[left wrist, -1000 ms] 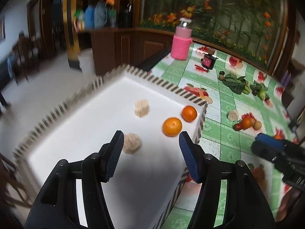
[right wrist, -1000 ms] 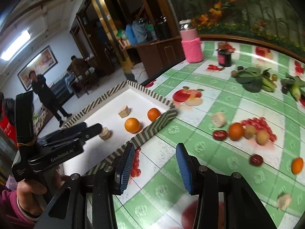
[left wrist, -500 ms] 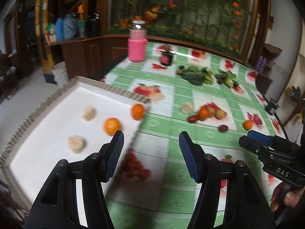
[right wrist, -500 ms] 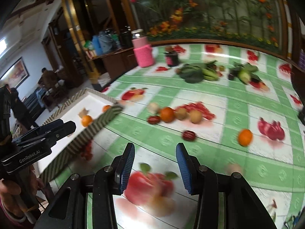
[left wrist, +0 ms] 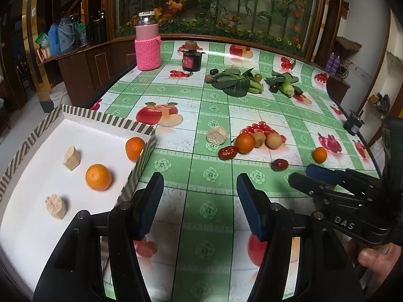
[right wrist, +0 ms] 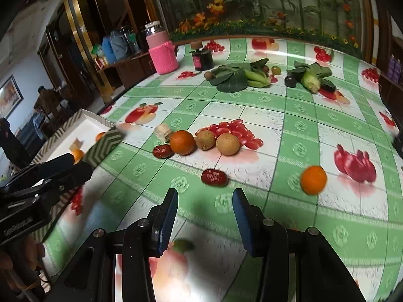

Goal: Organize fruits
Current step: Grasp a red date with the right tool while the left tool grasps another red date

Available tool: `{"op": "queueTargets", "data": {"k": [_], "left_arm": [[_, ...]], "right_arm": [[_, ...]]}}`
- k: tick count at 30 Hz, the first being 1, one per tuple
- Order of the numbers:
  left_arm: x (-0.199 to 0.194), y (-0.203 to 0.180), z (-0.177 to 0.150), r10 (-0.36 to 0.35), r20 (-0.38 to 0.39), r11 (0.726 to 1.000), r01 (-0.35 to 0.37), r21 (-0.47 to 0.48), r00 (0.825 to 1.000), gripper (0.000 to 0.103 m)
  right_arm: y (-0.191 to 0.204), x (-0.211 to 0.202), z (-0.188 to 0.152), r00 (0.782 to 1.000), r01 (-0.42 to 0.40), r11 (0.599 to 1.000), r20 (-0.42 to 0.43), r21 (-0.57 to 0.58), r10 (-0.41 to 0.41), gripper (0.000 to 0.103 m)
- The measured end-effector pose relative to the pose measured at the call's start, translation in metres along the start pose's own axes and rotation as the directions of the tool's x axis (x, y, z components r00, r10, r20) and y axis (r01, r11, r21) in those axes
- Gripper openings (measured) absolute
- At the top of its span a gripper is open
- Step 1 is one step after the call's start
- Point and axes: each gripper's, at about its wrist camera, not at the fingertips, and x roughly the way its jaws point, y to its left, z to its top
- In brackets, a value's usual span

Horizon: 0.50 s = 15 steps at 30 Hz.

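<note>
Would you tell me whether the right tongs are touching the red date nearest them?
Apart. The right wrist view shows bare tablecloth between the open right tongs and the red date.

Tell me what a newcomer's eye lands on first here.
Probably the fruit cluster mid-table on the green checked tablecloth, an orange brightest in it. Next, the white striped-rim tray at the left edge, holding two oranges. Both grippers hang open and empty in front.
</note>
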Motion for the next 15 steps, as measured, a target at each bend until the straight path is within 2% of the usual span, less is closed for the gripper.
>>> {"op": "queueTargets", "data": {"k": [5,11,15], "left_arm": [[0.014,0.002,0.006,0.012,-0.020,1.000,-0.012,-0.008,1.000,0.061],[0.031,0.002,0.010,0.022,-0.047,1.000,-0.023,-0.012,0.999,0.061],[0.043,-0.001,0.016,0.002,-0.072,0.999,-0.004,-0.033,0.997,0.061]], "right_arm": [[-0.006,0.019,0.007,1.000,-0.018,0.999,-0.024,0.045,0.019,0.044],[-0.005,0.035,0.008,0.999,0.011,1.000,-0.041,0.017,-0.011,0.027],[-0.011,0.030,0.007,1.000,0.018,1.000,-0.025,0.011,-0.018,0.027]]}}
